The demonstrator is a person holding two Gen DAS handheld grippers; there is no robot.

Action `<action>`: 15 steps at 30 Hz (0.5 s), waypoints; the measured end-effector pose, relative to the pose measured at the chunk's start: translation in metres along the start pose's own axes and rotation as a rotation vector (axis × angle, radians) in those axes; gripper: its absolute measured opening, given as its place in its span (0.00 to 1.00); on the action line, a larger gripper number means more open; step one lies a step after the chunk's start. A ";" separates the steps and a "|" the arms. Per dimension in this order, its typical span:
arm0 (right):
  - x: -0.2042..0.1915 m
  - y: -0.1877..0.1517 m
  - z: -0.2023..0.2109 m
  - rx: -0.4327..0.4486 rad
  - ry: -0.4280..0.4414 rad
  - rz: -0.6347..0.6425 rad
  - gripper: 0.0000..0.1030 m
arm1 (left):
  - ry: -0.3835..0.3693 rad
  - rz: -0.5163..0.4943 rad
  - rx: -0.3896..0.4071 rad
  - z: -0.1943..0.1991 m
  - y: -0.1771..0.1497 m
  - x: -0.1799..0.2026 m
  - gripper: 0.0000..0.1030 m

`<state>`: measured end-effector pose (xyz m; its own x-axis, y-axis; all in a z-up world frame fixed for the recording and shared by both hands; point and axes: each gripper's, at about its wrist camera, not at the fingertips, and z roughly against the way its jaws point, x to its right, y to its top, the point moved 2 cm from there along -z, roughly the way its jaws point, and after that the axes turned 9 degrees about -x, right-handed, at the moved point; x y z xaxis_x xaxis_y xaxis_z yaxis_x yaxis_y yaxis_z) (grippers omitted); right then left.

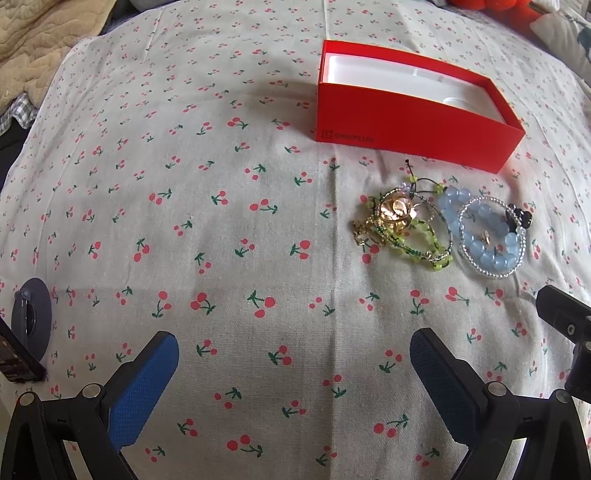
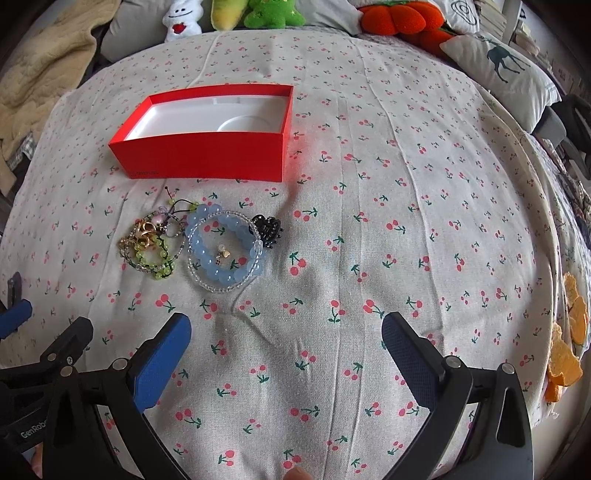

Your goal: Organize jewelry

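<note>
An open red box (image 1: pixel 413 125) with a white empty inside stands on the cherry-print cloth; it also shows in the right wrist view (image 2: pixel 207 158). In front of it lies a heap of jewelry: a green bead bracelet with a gold flower brooch (image 1: pixel 397 212) (image 2: pixel 147 243), a blue bead bracelet (image 1: pixel 487 240) (image 2: pixel 221 247) with a clear bead ring, a small gold earring (image 2: pixel 223 254), and a black hair claw (image 1: pixel 519 218) (image 2: pixel 267 227). My left gripper (image 1: pixel 293 356) is open and empty, below and left of the heap. My right gripper (image 2: pixel 286 338) is open and empty, below and right of it.
Plush toys (image 2: pixel 266 13) and an orange cushion (image 2: pixel 399 18) lie at the far edge. A deer-print pillow (image 2: pixel 502 70) is at the back right. A beige blanket (image 2: pixel 40 74) lies at the left. Orange peels (image 2: pixel 569 343) lie at the right edge.
</note>
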<state>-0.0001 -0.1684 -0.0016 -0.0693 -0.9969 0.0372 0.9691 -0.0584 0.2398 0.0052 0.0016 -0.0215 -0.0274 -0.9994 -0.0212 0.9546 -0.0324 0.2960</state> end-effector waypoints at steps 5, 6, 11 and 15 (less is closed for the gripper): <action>0.000 0.000 0.000 0.000 0.000 0.001 1.00 | -0.002 0.000 0.001 0.000 -0.004 0.000 1.00; 0.000 0.000 0.000 -0.001 -0.001 0.000 1.00 | -0.002 -0.001 0.001 0.000 -0.004 0.000 1.00; 0.000 0.000 -0.001 0.000 -0.001 -0.001 1.00 | -0.001 -0.001 -0.001 0.000 -0.004 0.001 1.00; 0.000 0.000 -0.001 0.000 0.000 0.000 1.00 | -0.002 -0.002 0.001 0.000 -0.004 0.001 1.00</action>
<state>0.0000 -0.1684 -0.0027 -0.0695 -0.9969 0.0376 0.9691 -0.0586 0.2394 0.0012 0.0005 -0.0231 -0.0301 -0.9993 -0.0201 0.9543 -0.0347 0.2967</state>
